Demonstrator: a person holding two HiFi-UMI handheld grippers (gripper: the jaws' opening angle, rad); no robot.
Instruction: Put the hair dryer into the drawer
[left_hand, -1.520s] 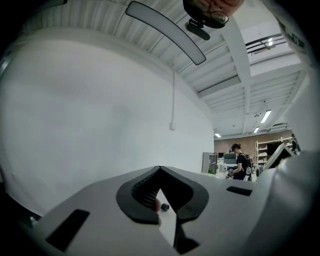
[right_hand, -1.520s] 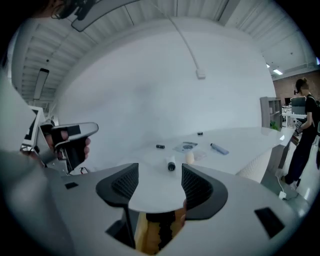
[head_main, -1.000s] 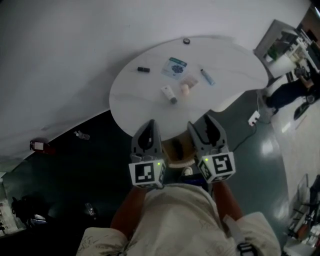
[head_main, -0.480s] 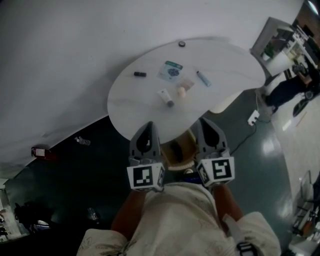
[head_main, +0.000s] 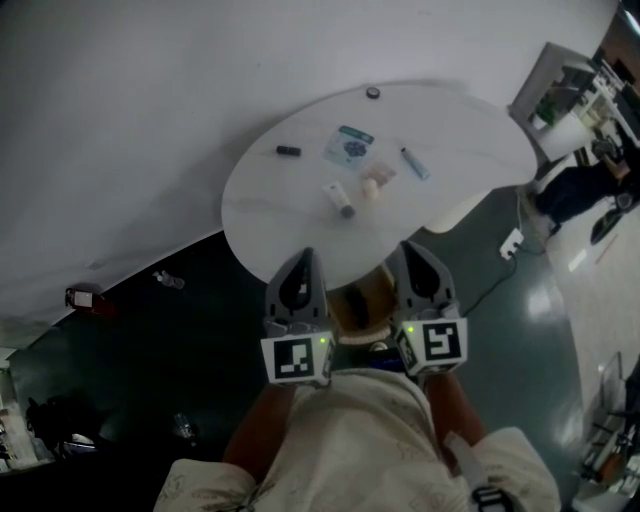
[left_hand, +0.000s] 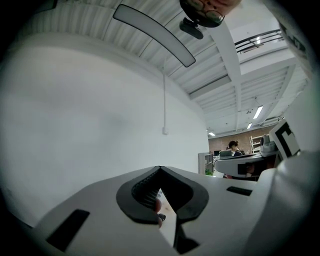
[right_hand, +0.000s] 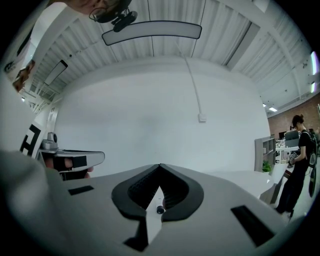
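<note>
Left gripper (head_main: 305, 254) and right gripper (head_main: 409, 246) are held side by side, the fingers of each clenched tip to tip with nothing grasped. Beyond the fingertips lies a white rounded desk (head_main: 460, 130), on which a white tube (head_main: 339, 199), a teal packet (head_main: 349, 145) and a blue pen (head_main: 415, 163) are scattered. The hair dryer's place and look cannot be told.

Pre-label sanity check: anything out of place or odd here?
No hair dryer or drawer shows in any view. On the dark floor left of the white table, a red object and a small clear one lie loose. Nothing on the table looks spilled or damaged.
</note>
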